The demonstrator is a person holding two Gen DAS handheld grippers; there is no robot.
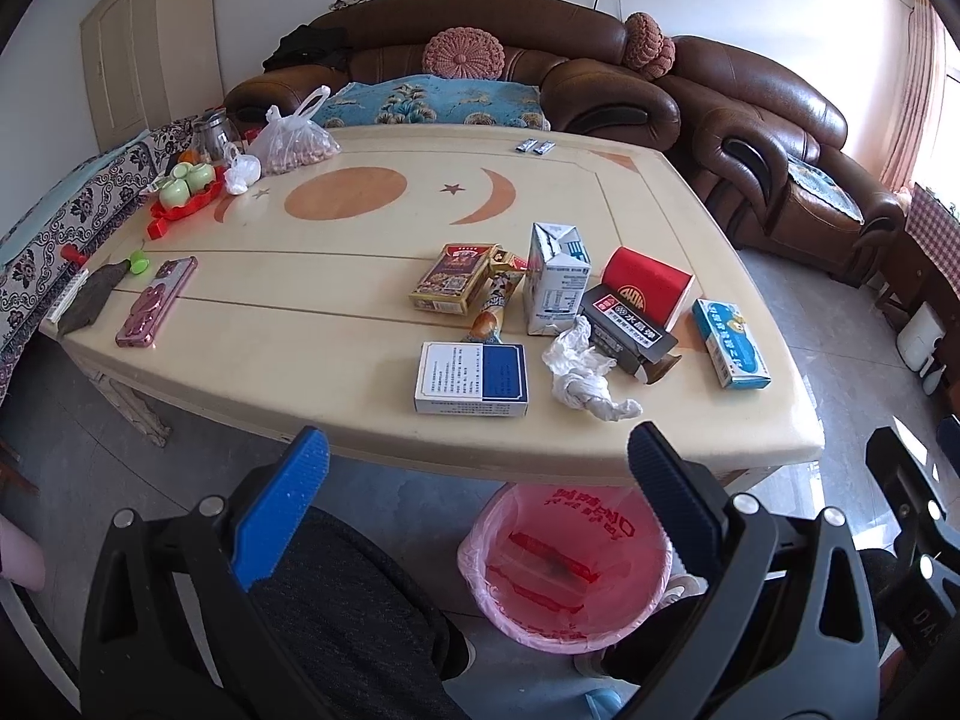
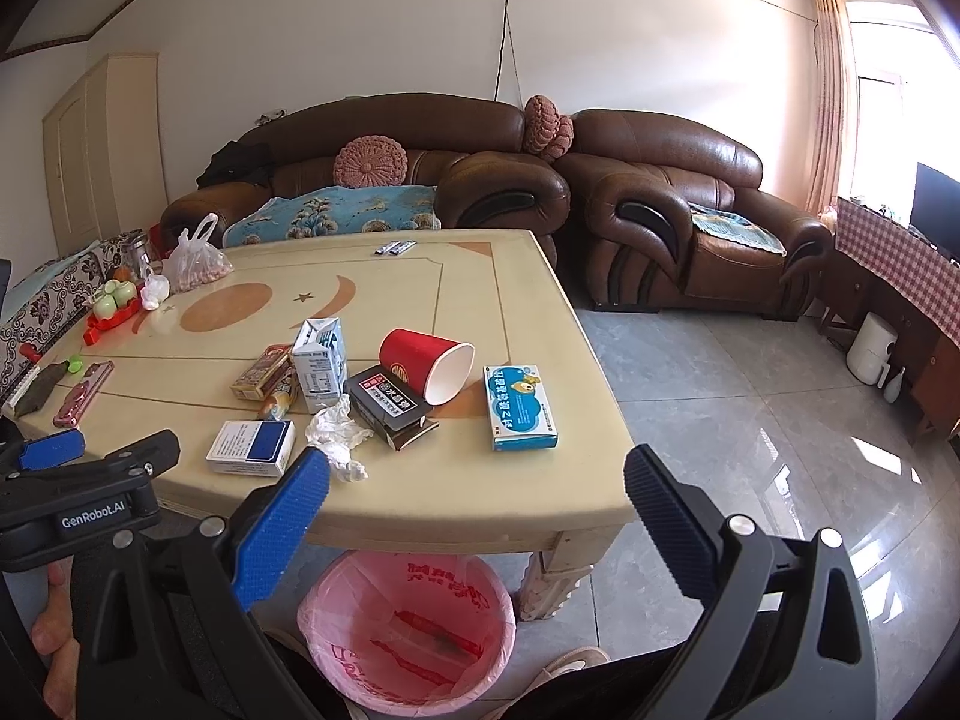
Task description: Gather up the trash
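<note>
Pink-lined waste bin [image 1: 564, 564] stands on the floor under the table's [image 1: 360, 360] near edge, at 6 o'clock from the litter, holding only a flattened red wrapper [image 1: 540, 570]. On the tabletop, a red paper cup [image 2: 427, 371] lies tipped on its side, mouth toward 4 o'clock, beside a milk carton [image 2: 319, 363], small boxes and a crumpled tissue [image 1: 585, 372]. Left gripper [image 1: 480, 456] and right gripper [image 2: 477, 474] hover before the table edge, jaws spread wide, grasping and touching nothing.

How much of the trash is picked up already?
Hardly any. The pink-lined bin holds only something small. Both grippers, left and right, are open and empty. The crumpled tissue, red cup, milk carton and boxes still wait on the table.
</note>
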